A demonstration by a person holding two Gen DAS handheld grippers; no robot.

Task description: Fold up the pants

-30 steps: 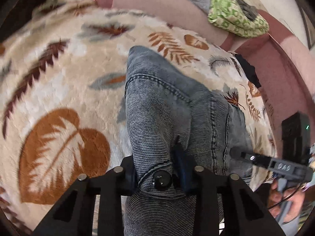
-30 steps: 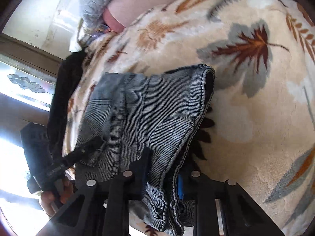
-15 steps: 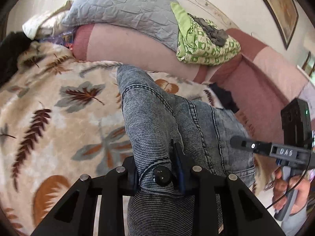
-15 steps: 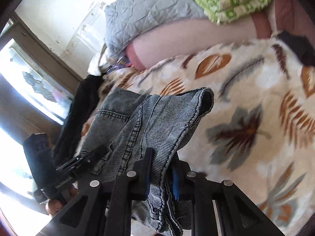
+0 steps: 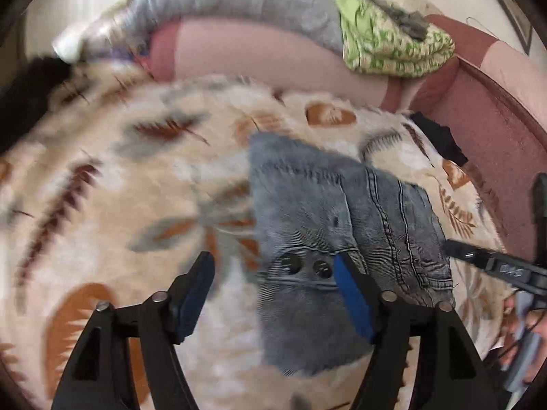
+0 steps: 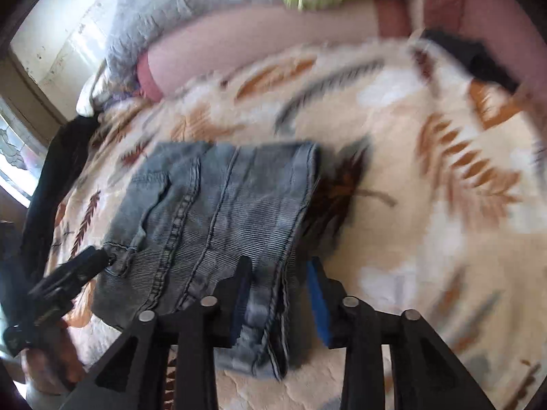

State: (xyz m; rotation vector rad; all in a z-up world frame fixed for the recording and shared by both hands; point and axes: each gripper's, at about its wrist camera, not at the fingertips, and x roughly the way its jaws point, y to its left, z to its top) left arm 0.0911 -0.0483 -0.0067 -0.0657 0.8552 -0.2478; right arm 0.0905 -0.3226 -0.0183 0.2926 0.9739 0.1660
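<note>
Both grips released since before: left gripper (image 5: 273, 285) opening wide, right gripper (image 6: 278, 290) opening, jeans (image 5: 307, 225) loose between jaws. Risk: pads snag denim, undoing my fold.

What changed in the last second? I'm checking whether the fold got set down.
Both grippers let go. The left gripper, earlier clamped on the buttoned waistband, is opening and no longer pinches it. The right gripper is opening off the hem edge, which lies loose between its fingers. The folded jeans stayed on the leaf-print blanket.
</note>
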